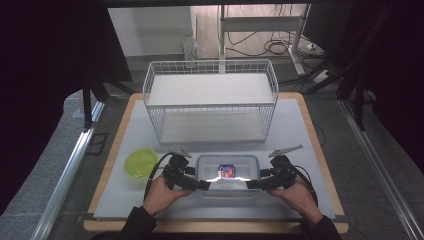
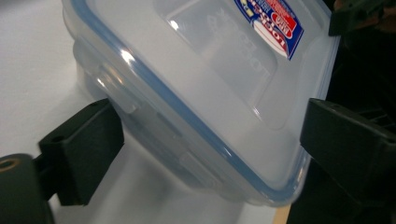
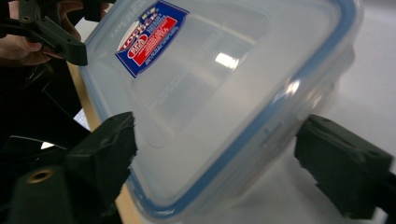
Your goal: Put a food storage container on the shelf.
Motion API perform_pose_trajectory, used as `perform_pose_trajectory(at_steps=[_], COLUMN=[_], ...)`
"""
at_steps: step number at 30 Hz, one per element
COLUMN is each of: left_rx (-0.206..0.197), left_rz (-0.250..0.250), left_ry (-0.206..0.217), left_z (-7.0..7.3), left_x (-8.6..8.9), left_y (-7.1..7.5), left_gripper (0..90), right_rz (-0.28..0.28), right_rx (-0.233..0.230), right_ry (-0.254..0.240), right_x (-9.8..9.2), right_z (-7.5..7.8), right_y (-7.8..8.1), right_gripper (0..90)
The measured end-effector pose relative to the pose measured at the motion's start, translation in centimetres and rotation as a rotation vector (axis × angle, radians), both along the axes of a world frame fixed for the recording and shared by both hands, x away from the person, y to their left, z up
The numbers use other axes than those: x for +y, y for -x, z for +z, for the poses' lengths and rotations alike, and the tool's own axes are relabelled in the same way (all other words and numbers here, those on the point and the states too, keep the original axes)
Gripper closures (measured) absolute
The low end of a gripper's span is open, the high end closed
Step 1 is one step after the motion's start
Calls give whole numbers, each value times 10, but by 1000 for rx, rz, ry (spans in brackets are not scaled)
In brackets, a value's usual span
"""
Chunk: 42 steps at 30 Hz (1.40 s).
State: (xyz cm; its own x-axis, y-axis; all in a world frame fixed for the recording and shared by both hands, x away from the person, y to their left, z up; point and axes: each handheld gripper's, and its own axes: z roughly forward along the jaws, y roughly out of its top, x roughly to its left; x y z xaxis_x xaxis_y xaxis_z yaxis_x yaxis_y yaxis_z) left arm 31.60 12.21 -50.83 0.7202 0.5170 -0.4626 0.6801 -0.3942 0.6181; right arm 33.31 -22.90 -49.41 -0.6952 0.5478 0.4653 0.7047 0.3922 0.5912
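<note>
High view: a clear lidded container (image 1: 227, 175) sits at the near table edge, between the left gripper (image 1: 202, 184) at its left end and the right gripper (image 1: 252, 184) at its right end. A white wire basket (image 1: 210, 100) stands beyond them, a green lid (image 1: 140, 163) left of the left gripper.

Left gripper view: jaws straddle a corner of the container (image 2: 196, 93), the left pad touching its wall; a firm grip cannot be told.

Right gripper view: jaws flank the container's (image 3: 219, 102) opposite corner, the left pad against the lid rim, the right pad just beside it; clamping is unclear
</note>
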Motion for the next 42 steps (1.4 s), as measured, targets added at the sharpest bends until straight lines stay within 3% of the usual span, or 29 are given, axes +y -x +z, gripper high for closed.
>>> perform_pose_trajectory(at_steps=[7, 10, 16, 20, 26, 29, 37, 42], left_rx=[-56, -83, -47, -22, -75, -75, -126, -142], left_rz=[31, 38, 86, 104, 143, 152, 164, 173], left_ry=[-2, 4, 118, 178, 131, 137, 150, 143], left_z=[7, 9, 4, 2, 8, 8, 23, 31], left_x=[7, 11, 23, 29, 25, 25, 30, 33], left_y=[21, 31, 37, 34, 33, 32, 33, 32], left_gripper=[234, 310, 446, 503, 514, 514, 513, 513], right_rz=[0, -24, -49, -76, -94, -105, -96, -90], right_rx=[-20, -14, -8, 24, -61, -63, -107, -120], right_ry=[-7, -37, -55, -85, -52, -71, -130, -141], right_x=[-9, -14, -16, -19, -13, -13, -14, -11], right_z=[8, 10, 13, 13, 18, 17, 28, 34], right_y=[15, 21, 26, 26, 30, 28, 25, 22], right_gripper=[335, 435, 492, 527, 533, 534, 546, 546])
